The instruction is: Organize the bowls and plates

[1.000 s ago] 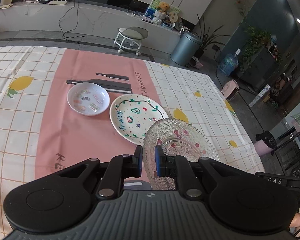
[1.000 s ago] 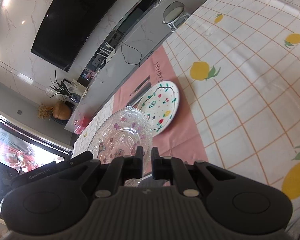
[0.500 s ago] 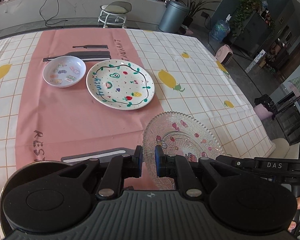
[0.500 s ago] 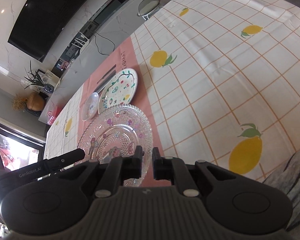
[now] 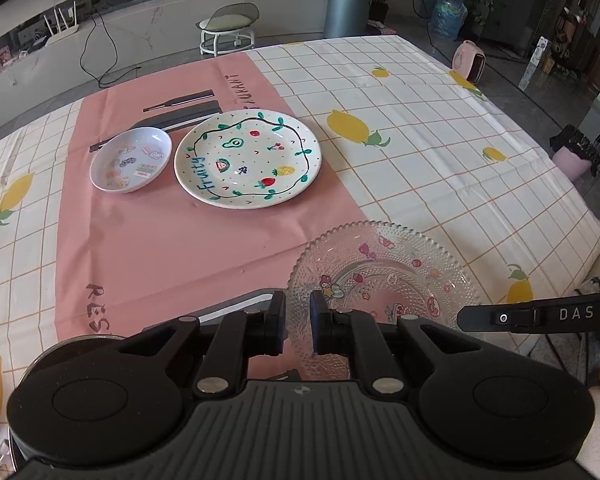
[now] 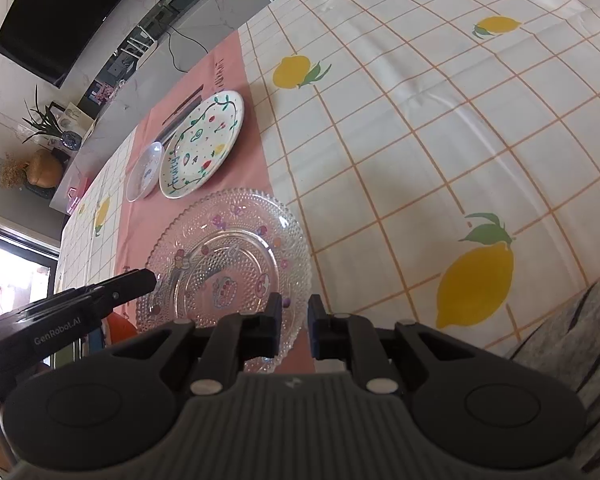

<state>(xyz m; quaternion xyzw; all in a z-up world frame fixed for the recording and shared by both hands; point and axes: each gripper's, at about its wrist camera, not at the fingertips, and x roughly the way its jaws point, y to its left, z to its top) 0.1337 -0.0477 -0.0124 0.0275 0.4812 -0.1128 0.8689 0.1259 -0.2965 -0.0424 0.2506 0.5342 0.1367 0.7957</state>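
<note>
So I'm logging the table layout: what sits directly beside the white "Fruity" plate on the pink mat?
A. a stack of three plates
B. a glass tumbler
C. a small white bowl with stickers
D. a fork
C: the small white bowl sits just left of the Fruity plate on the pink mat.

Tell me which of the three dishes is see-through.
The beaded glass plate, nearest both grippers, its rim between the left gripper fingers. The fruit-painted plate and small sticker bowl are opaque white.
</note>
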